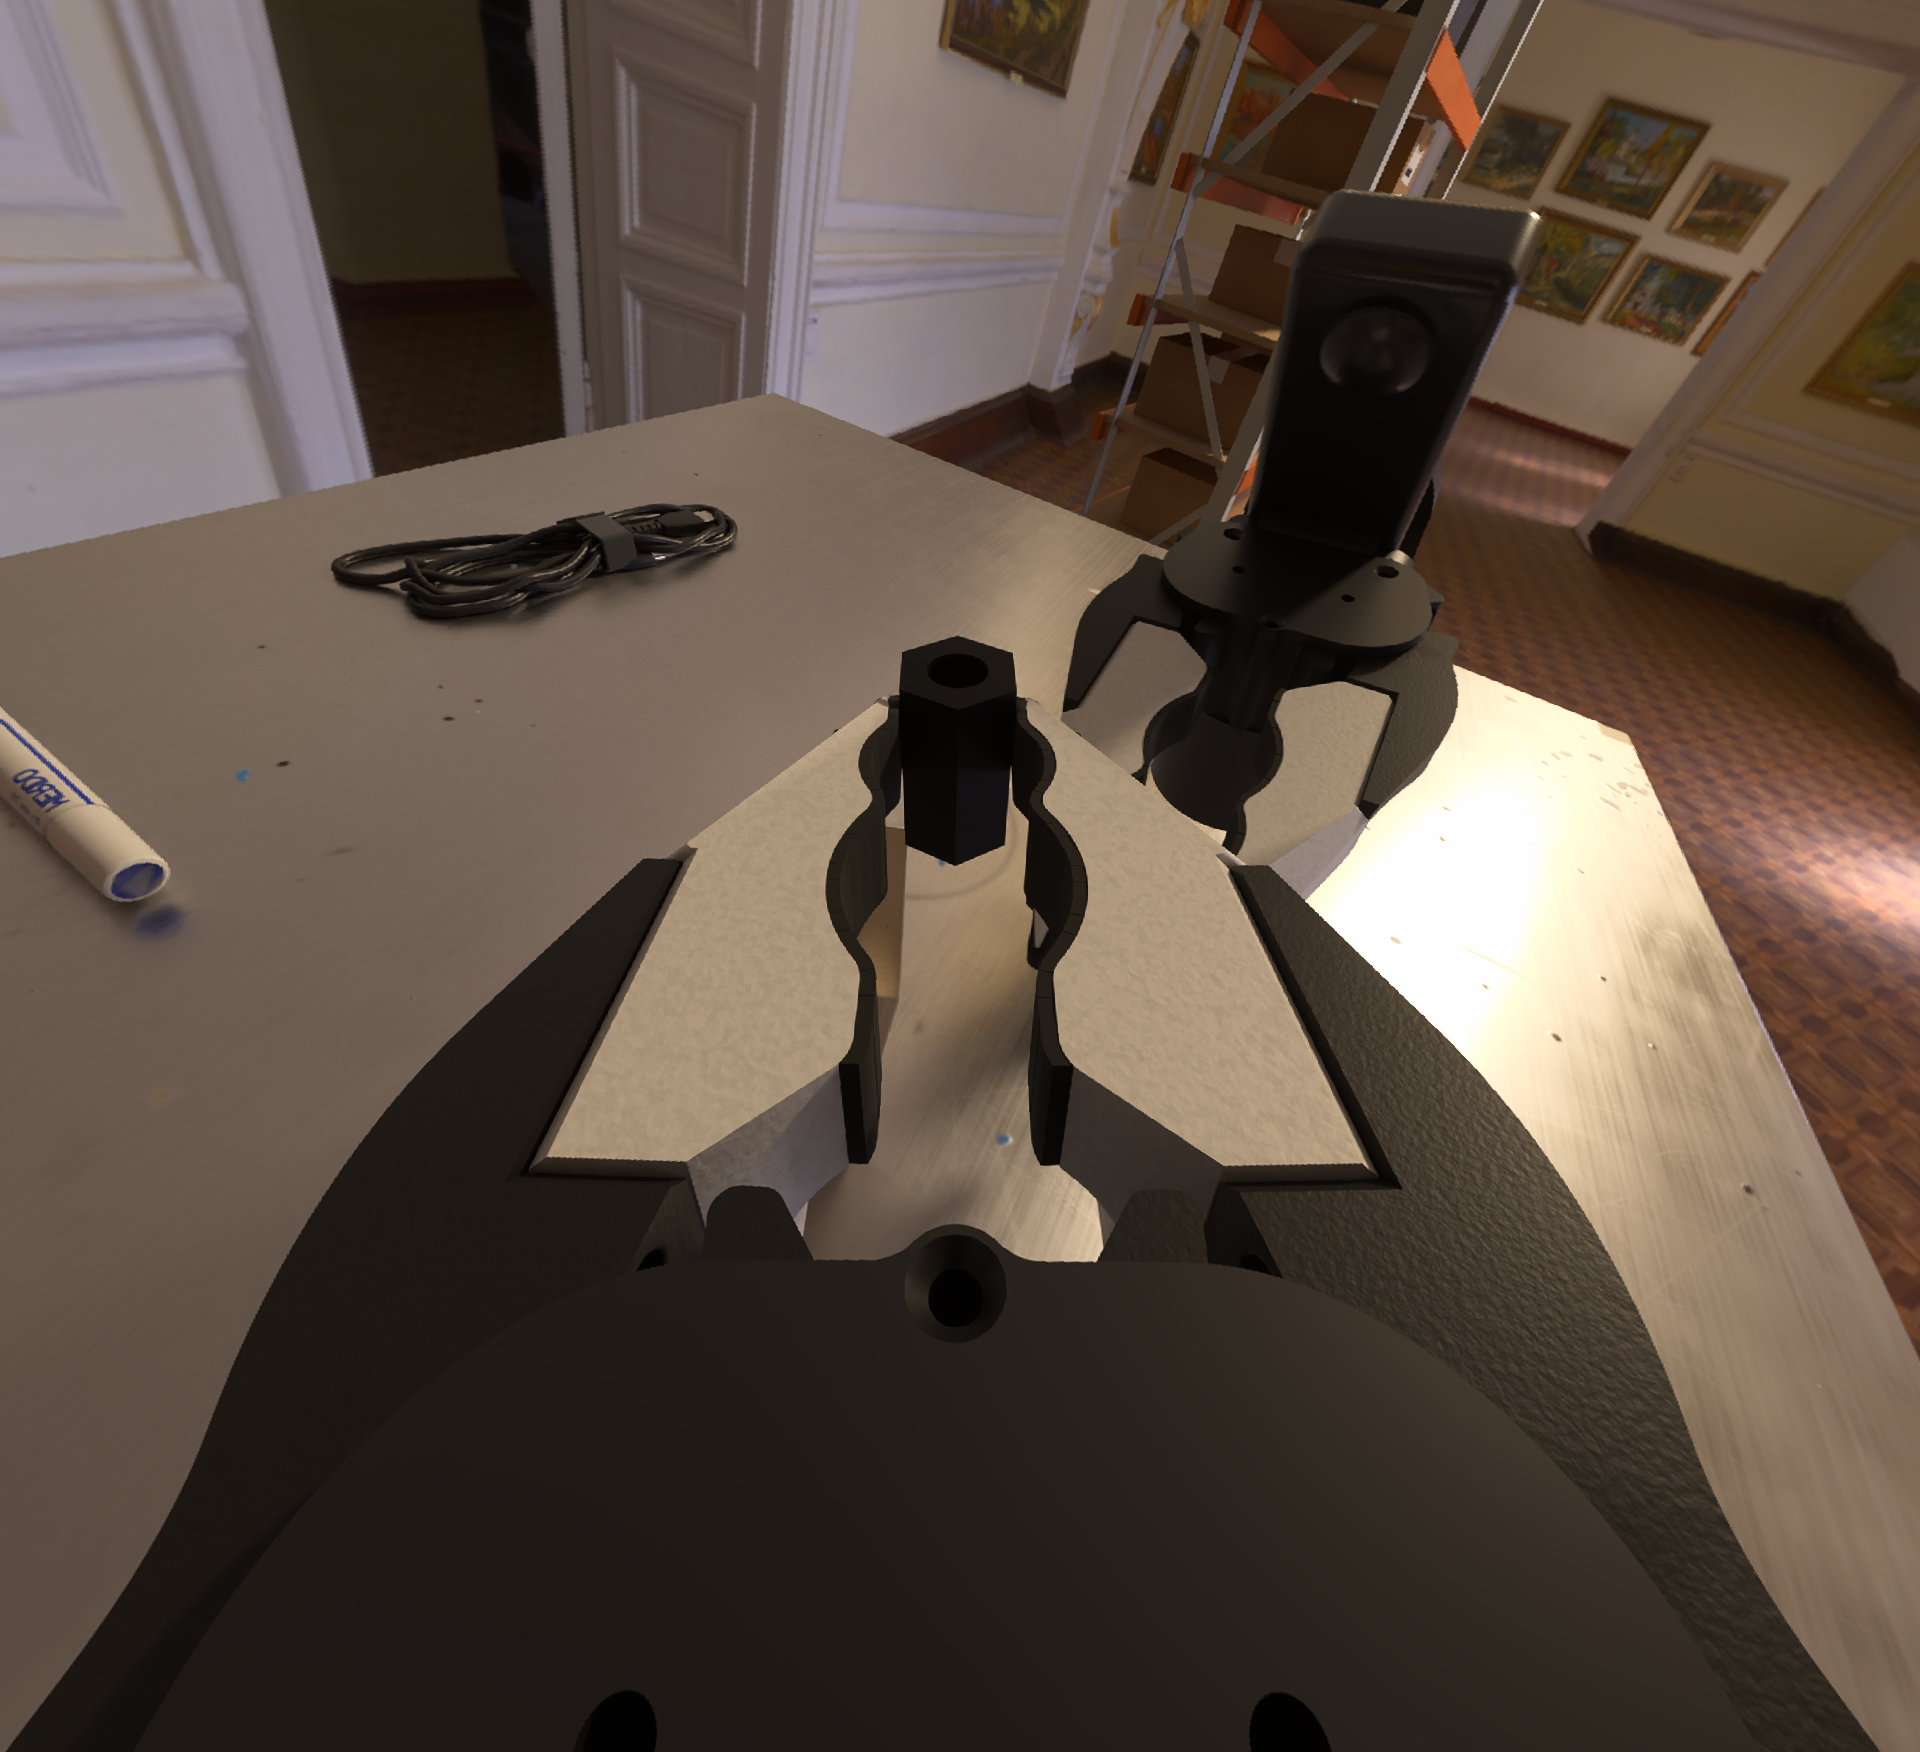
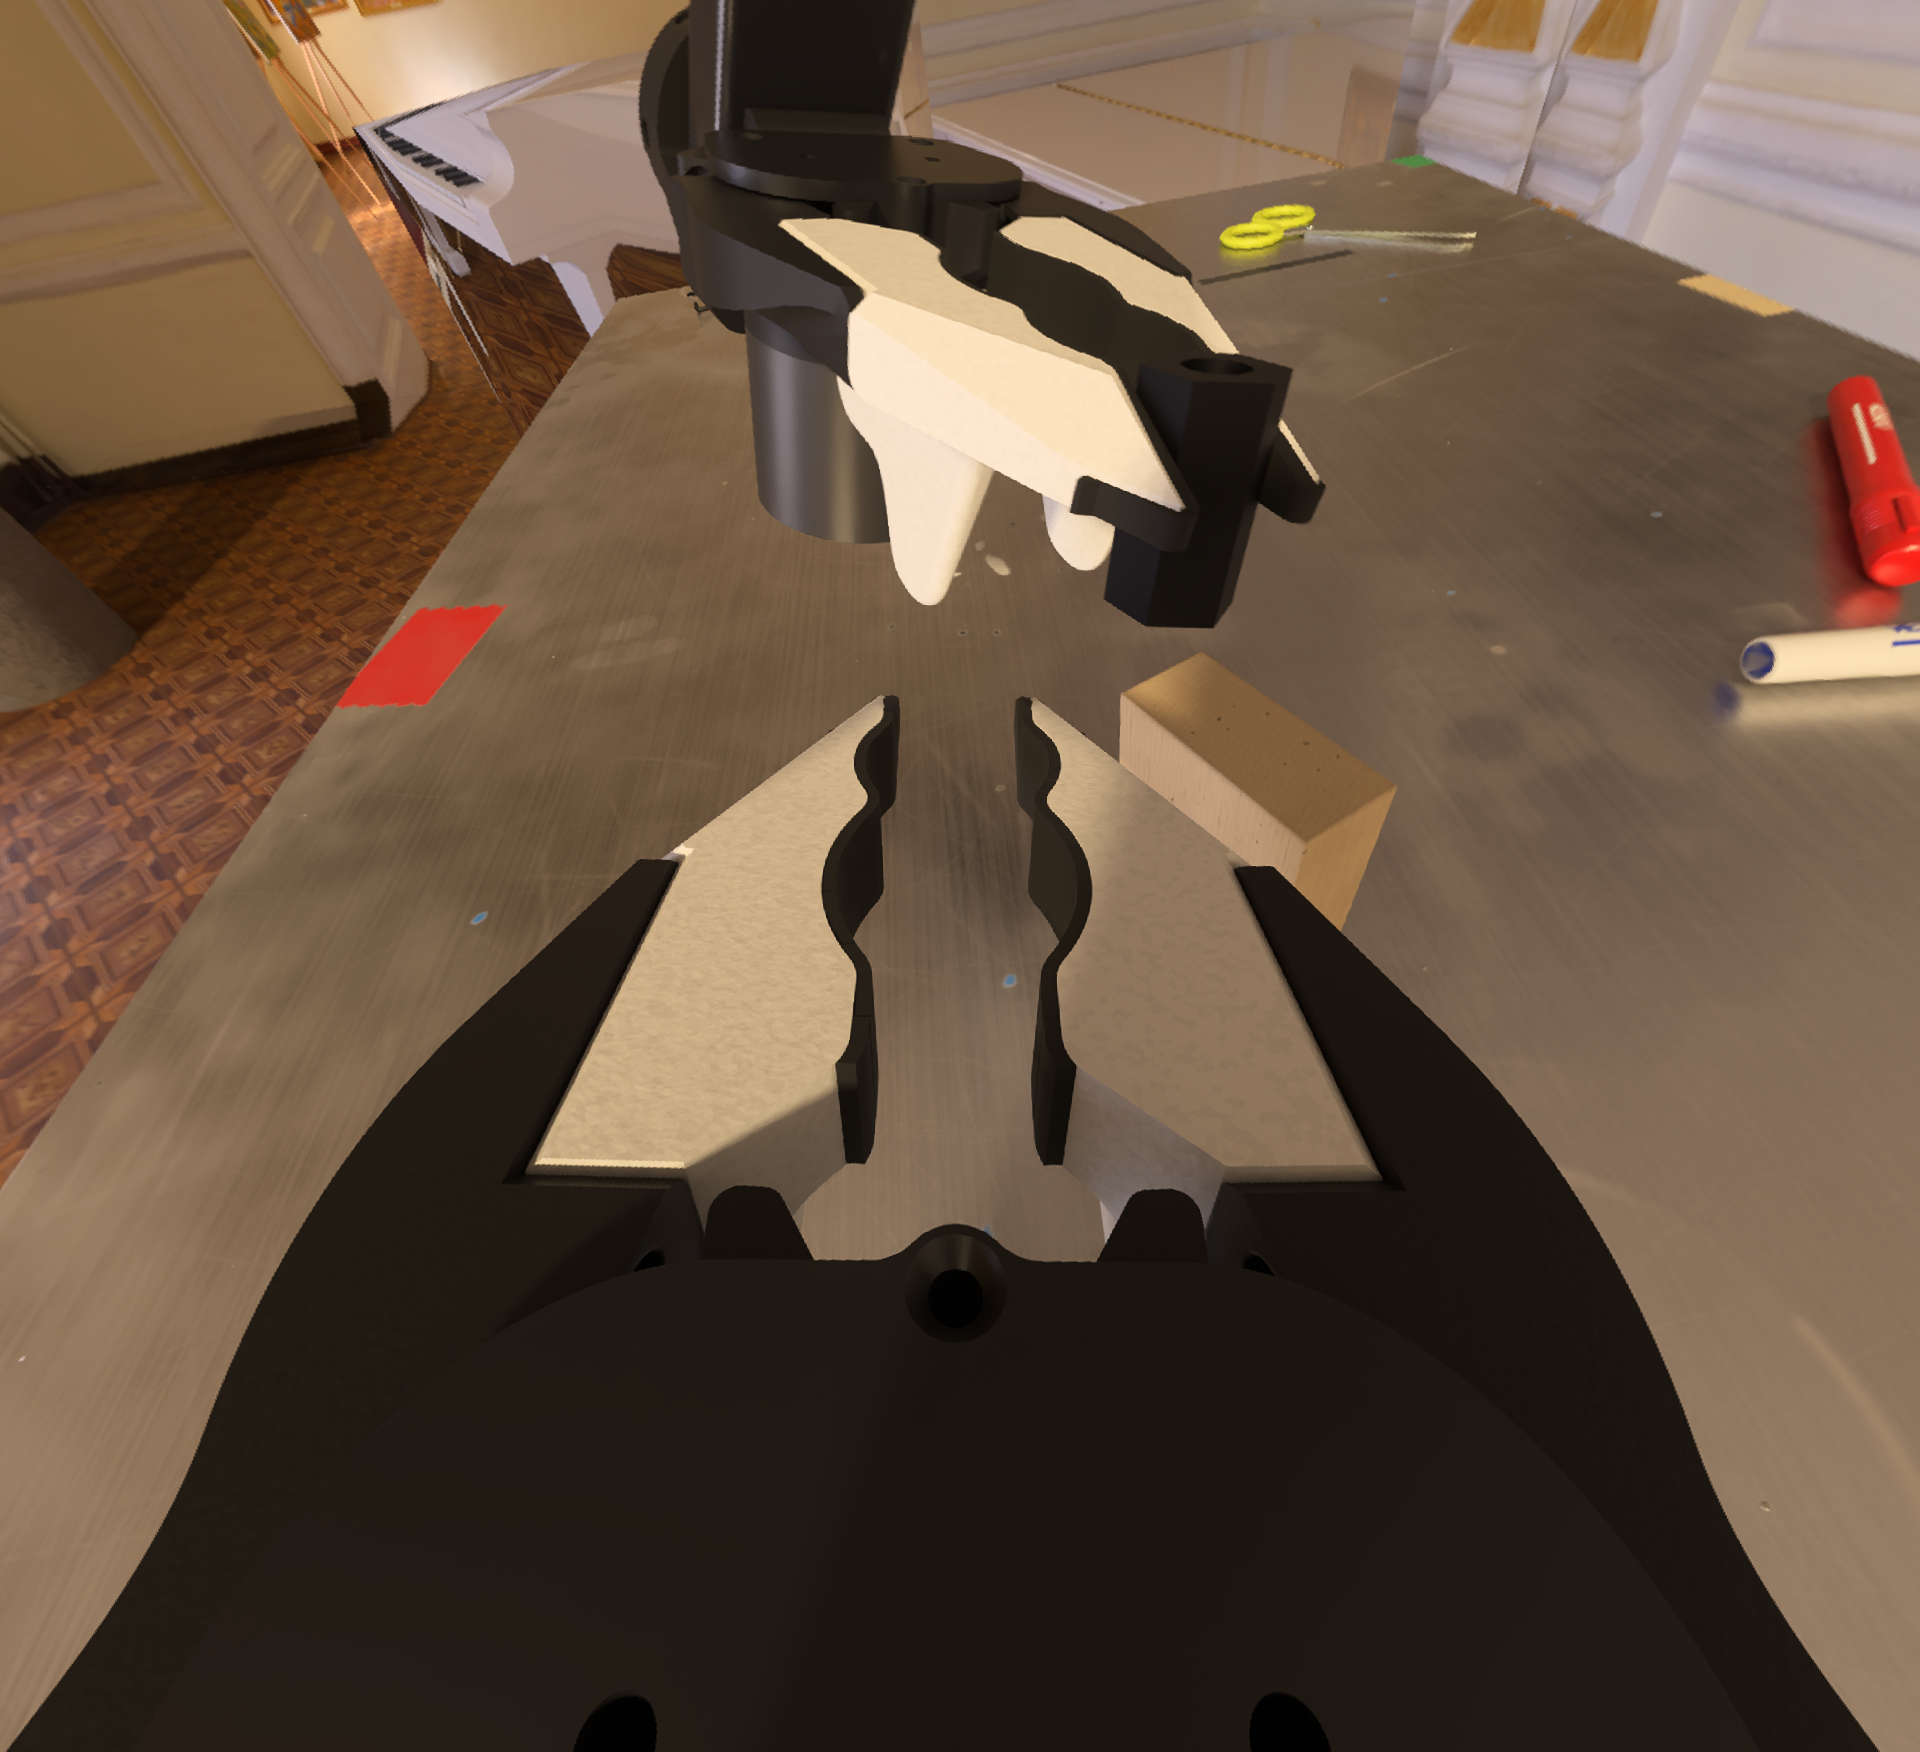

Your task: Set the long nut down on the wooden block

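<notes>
My left gripper point(image 1: 956, 746) is clamped on the long nut point(image 1: 953, 762) — black, hexagonal, upright, lifted clear of the table point(image 1: 312, 871). From my right wrist view the nut point(image 2: 1195, 497) hangs above and just beyond the wooden block point(image 2: 1257, 777). My right gripper point(image 2: 956, 726) holds nothing — fingers apart, low over the table beside the block.

a long black hexagonal nut point(image 1: 953, 760) with a round bore through it stands upright, pinched near its top between my left gripper point(image 1: 956, 726) fingertips and raised off the table. the wooden block point(image 2: 1257, 777), pale and rectangular, rests flat on the metal tabletop below the nut, apart from it.
</notes>
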